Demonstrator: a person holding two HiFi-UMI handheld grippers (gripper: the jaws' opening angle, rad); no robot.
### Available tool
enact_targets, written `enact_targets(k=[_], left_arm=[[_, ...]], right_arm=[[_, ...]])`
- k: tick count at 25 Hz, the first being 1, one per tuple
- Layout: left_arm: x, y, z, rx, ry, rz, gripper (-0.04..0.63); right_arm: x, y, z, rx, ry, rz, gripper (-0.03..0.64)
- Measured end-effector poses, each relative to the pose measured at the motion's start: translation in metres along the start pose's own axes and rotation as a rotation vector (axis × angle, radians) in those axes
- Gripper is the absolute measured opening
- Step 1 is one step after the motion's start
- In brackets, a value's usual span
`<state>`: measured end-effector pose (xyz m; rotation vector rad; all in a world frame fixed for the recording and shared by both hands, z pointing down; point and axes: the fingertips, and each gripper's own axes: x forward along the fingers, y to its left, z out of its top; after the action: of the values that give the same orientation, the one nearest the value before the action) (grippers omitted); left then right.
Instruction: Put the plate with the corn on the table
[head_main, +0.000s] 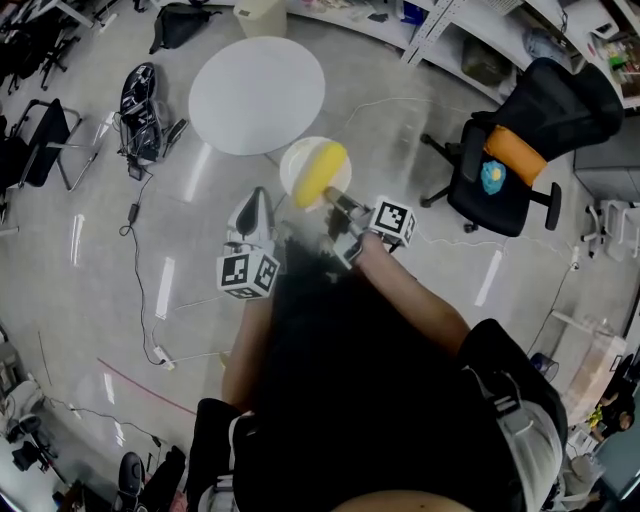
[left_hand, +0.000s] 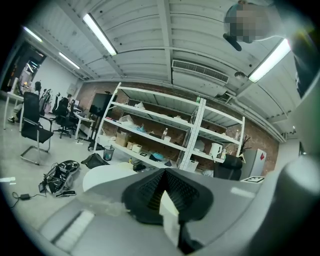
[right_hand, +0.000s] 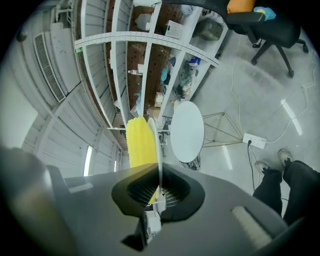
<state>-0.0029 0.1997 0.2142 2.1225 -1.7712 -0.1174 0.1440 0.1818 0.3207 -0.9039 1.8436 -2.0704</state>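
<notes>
**Plate lifted, table not yet reached**

The room is a workshop with a glossy grey floor (head_main: 400, 140), metal shelves (left_hand: 165, 135) along the far wall and a black chair (head_main: 530, 130) off to the right. A round white table (head_main: 257, 95) stands on the far side, its top bare.

The pick-up looks done. The right gripper (head_main: 335, 200) is clenched on the near rim of the plate (head_main: 297, 160), its pads pinching the thin edge. The plate hangs in the air in front of the person. In the head view it shows just to the near right of the table's rim, not over the top. What seems left is the rest of the carry: bring the plate above the table, lower it until it rests flat, then let go.

The left gripper (head_main: 257, 195) is to the left of the plate and apart from it. Its jaws are together with nothing between them, so it takes no part in the hold.

The plate is small, round and white. The right gripper view shows it edge-on as a thin pale line. The corn (head_main: 320, 172) is one bright yellow cob lying across the plate and covering much of it. Held by one rim only, the cob could roll if the plate tips.
</notes>
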Motion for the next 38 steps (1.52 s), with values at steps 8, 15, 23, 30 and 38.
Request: enact_targets(k=[8, 15, 23, 30, 38], left_arm=[[0.019, 0.016, 0.005, -0.002, -0.008, 0.002, 0.003], [0.044, 0.044, 0.005, -0.019, 0.012, -0.008, 0.003], [0.079, 0.077, 0.017, -0.016, 0.032, -0.068, 0.003], [0.104, 0.098, 0.02, -0.004, 0.05, -0.128, 0.003], [0.128, 0.111, 0.024, 0.0, 0.062, -0.132, 0.003]], right_arm=[[0.019, 0.001, 0.006, -0.007, 0.005, 0.002, 0.02], [0.042, 0.002, 0.015, -0.009, -0.011, 0.002, 0.02], [0.079, 0.007, 0.02, -0.021, -0.044, 0.002, 0.02], [0.099, 0.005, 0.027, -0.011, -0.084, 0.021, 0.02], [0.115, 0.004, 0.034, -0.003, -0.086, 0.021, 0.02]])
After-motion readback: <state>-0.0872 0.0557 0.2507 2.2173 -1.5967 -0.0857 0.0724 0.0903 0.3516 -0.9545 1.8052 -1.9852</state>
